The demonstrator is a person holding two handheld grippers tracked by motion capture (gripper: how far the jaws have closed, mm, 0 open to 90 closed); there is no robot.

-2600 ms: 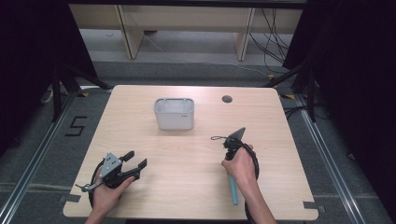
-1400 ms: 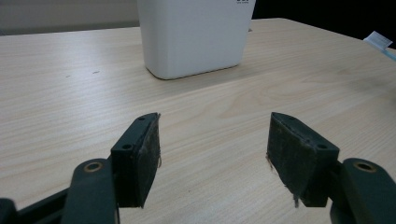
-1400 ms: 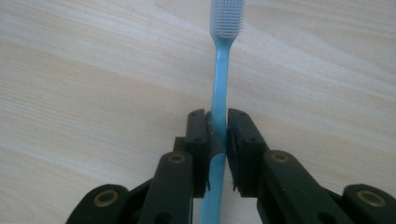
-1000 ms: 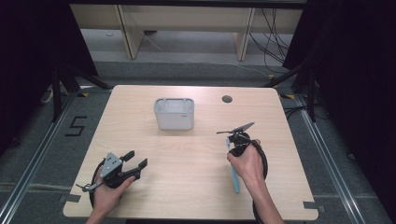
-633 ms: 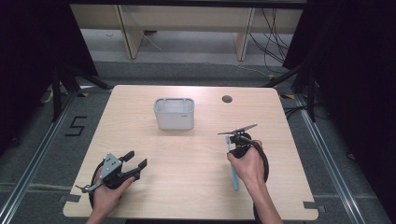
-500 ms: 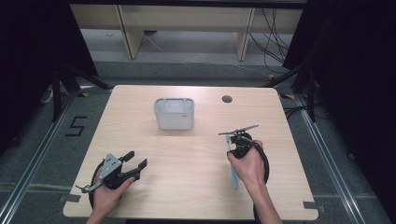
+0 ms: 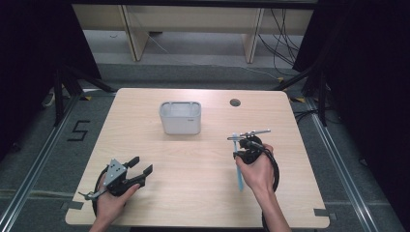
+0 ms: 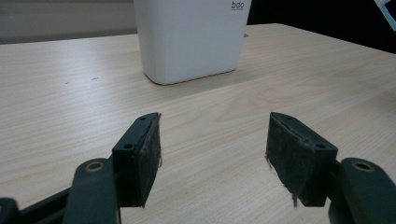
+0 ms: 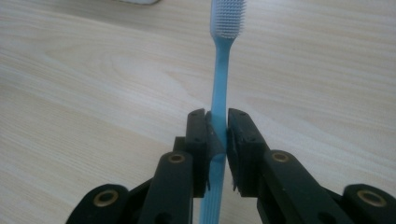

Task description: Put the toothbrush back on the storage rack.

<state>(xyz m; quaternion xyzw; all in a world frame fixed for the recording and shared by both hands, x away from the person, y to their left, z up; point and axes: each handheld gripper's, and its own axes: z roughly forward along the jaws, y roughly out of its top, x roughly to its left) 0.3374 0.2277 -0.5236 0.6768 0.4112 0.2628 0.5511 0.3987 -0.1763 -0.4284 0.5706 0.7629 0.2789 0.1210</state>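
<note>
Toothbrush (image 9: pixel 220 79) sits pinched mid-handle in my right gripper (image 7: pixel 247 147), jaws shut on it, lower right of the high view. Its long axis runs up-frame, bristles leading toward the white bin (image 7: pixel 180 117) on the bench (image 7: pixel 203 193). My left gripper (image 7: pixel 126 173) rests with jaws wide and empty.

White container (image 8: pixel 191 37): small "bdo" near rim. Floor (image 7: pixel 48 159), left of table: taped "5" (image 7: pixel 79 130).

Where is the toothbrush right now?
The toothbrush is clamped between the right gripper's jaws, bristles forward. In the high view it is at the table's right side, right of and nearer than the white bin.
</note>
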